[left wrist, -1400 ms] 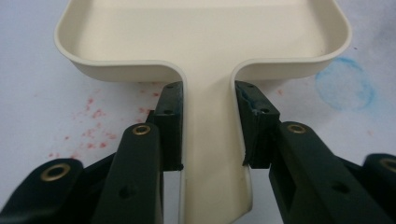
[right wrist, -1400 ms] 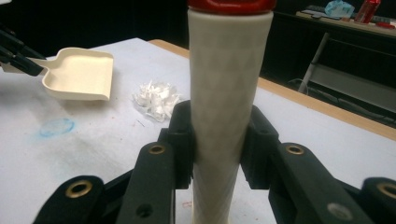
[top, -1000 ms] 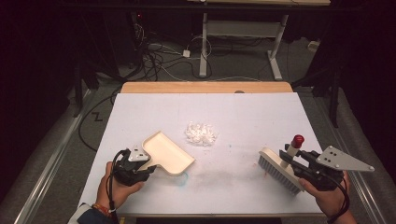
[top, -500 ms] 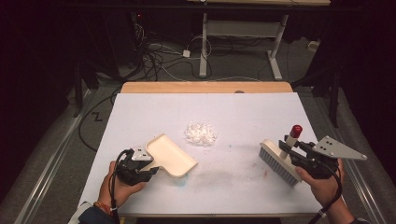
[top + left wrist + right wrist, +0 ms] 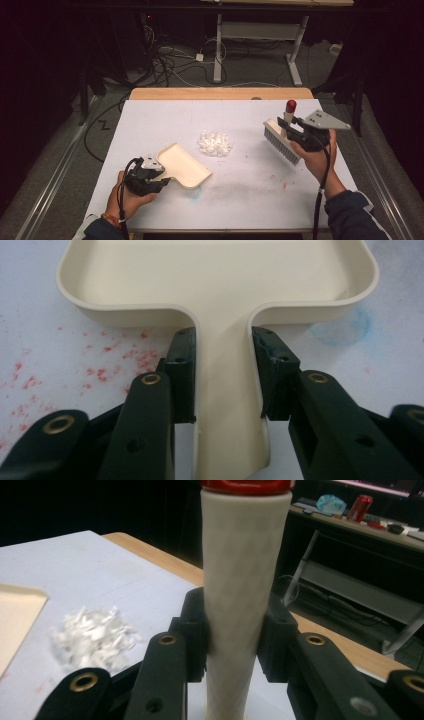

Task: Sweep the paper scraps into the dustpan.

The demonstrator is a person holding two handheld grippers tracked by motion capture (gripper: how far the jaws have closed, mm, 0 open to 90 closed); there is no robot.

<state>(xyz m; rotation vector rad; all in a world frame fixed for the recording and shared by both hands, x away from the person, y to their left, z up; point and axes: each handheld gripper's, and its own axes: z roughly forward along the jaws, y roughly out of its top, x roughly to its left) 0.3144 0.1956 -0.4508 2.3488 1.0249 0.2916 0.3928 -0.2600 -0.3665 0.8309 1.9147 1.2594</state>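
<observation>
On the white table [image 5: 150, 120], stained red and blue, shreds [image 5: 215, 143] sit centre; left gripper [image 5: 159, 181] at 7 o'clock clamps dustpan [image 5: 182, 166], right gripper [image 5: 291, 131] at 3 clamps brush [image 5: 281, 140]; cables on dark floor [image 5: 175, 65] at 12.

Light fell from overhead onto the white table [image 5: 150, 120], which stood bright while the floor and the room around it sank into near-black. Shadows on the tabletop were faint and soft. The high view was grainy and slightly soft, with the brush [image 5: 281, 142] a little smeared. The left gripper view was sharp and evenly lit on the dustpan [image 5: 220, 285], without glare. In the right gripper view the near brush handle [image 5: 240, 590] was soft, the paper scraps [image 5: 95, 635] blurred, and the background dim.
</observation>
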